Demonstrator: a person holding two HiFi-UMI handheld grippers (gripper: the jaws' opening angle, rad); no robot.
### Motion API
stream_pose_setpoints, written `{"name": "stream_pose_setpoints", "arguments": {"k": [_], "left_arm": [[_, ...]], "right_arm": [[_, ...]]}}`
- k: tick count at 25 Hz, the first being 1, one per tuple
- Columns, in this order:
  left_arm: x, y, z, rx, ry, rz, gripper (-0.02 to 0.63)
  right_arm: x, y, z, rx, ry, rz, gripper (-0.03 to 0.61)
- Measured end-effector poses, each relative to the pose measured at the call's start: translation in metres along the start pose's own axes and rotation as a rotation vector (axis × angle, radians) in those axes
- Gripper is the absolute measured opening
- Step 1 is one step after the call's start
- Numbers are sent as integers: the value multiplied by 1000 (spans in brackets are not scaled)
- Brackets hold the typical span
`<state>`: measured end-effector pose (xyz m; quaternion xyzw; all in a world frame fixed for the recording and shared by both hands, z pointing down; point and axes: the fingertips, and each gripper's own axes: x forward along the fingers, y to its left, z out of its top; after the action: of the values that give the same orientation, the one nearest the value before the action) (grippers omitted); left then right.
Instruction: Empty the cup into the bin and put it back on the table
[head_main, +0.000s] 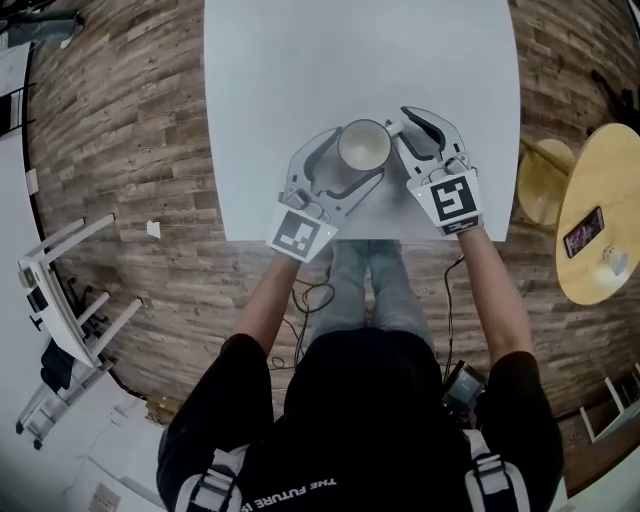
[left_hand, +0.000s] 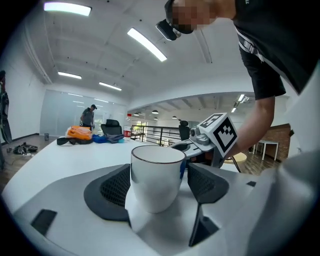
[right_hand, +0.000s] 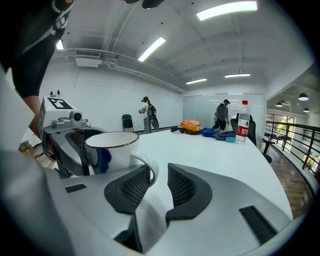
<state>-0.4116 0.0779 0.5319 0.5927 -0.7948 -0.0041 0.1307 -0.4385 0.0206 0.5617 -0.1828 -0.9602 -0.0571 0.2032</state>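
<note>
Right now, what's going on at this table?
A person works two handheld grippers around a white cup standing upright on the white table. The left gripper has its jaws open either side of the cup's body. The right gripper straddles the cup's handle, with a gap showing.

- Cup (head_main: 363, 146): white, with a thin dark line round the rim and a blue patch on one side.
- Table (head_main: 300, 60): plain white.
- Floor (head_main: 130, 120): brown wood planks in mixed light and dark strips.
- Left gripper (left_hand: 159, 172), right gripper (right_hand: 158, 172): pale grey shells. The pads (left_hand: 117, 187) are dark grey with a fine mesh pattern.
- Marker cube (head_main: 456, 200): black squares on white.
- Round side table (head_main: 600, 215): pale yellow wood.
- Person's top (head_main: 370, 420): black with white lettering.
- Bottle (right_hand: 243, 120): clear with a red label.
- Bundle (right_hand: 191, 125) on the far table: orange.
</note>
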Motion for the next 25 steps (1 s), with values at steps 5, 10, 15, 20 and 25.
{"name": "stream_pose_setpoints", "arguments": {"k": [5,10,15,20,25], "left_arm": [[3,2,-1,44,40,5,350],[14,-8,1,65,39,-14,350],[7,-18,14,40,7,-15,350],[-9,-47,87,96,-74,-31,350],[-33,-91,156,116,-120,-94,350]], "right_arm": [[4,6,10,25,-48,51,71],[-7,-4,9,68,-60,22,54],[-20,-2,18,146,-69,-2,51],[-67,-1,74,282,-122,-82,49],[-132,5,130,284,-153,-190,49]]}}
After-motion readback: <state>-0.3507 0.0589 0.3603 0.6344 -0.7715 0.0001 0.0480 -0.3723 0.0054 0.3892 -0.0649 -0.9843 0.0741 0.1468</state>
